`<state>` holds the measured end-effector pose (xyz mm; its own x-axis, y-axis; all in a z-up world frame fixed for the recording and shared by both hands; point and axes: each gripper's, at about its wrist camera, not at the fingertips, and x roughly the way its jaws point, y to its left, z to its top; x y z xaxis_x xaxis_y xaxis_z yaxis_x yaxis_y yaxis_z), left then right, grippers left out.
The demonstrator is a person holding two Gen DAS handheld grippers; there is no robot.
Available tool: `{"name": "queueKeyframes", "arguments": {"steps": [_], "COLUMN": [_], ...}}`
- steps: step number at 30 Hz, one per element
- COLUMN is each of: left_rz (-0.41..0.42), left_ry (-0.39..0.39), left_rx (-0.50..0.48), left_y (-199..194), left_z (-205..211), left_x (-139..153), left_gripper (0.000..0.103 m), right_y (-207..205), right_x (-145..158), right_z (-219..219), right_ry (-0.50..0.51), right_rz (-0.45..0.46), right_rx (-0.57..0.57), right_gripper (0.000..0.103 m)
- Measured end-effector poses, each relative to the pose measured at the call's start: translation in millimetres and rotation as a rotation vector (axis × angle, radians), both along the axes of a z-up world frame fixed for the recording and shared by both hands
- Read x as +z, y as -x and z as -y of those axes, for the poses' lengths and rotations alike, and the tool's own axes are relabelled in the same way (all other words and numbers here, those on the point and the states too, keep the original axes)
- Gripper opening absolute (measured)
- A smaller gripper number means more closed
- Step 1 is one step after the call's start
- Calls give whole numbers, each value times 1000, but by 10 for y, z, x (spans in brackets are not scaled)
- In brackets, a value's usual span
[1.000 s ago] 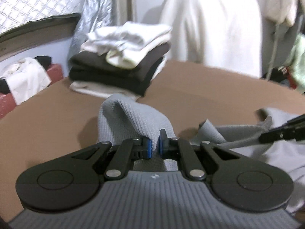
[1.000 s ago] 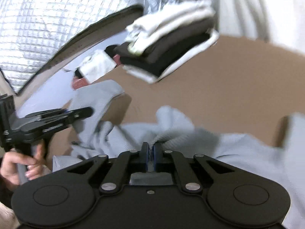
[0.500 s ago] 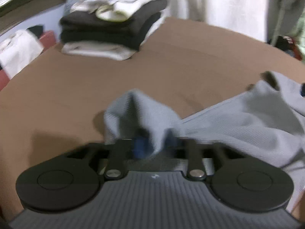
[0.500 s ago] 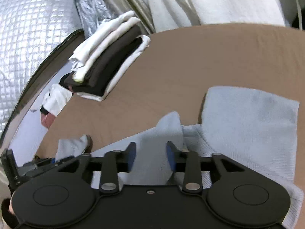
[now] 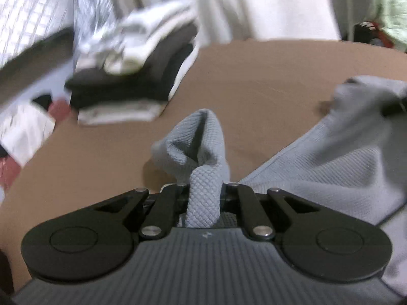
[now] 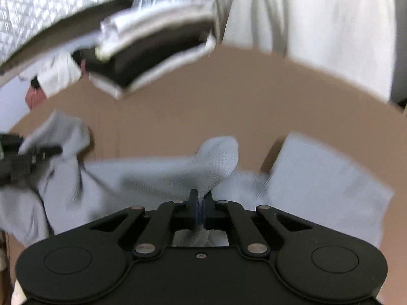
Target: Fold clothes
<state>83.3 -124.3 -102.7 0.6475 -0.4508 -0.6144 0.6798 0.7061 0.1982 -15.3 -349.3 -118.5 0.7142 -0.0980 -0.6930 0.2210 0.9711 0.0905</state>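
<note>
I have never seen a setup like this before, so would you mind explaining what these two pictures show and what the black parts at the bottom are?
There is no robot here: a person holds a two-finger gripper in each hand, and a fisheye camera on each one looks forward along its fingers. The black parts at the bottom are the gripper bodies. One picture comes from the left gripper, the other from the right gripper. Both are pinched shut on the same grey waffle-knit garment, each holding a bunched piece of it, while the rest sags onto the brown table. In the right view, the left gripper also shows at the left edge. At the table's far left corner sits a stack of folded clothes, white and dark. Behind it hang pale fabrics. Both pictures are somewhat blurred.
</note>
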Motion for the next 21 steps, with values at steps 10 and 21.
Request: {"name": "queueKeyframes", "arguments": {"steps": [10,21], "left_rz": [72,264], "left_ry": [53,0], "left_rx": [-102,-191], "left_y": [75,-493], "left_z": [122,1186], "left_x": [620,1565], "left_gripper": [7,8], "right_y": [970,401], "right_x": [1056,1694], "right_z": [-200,590], "right_ry": [22,352], "right_rz": [159,143], "right_rx": [-73,-48], "right_gripper": [3,2]}}
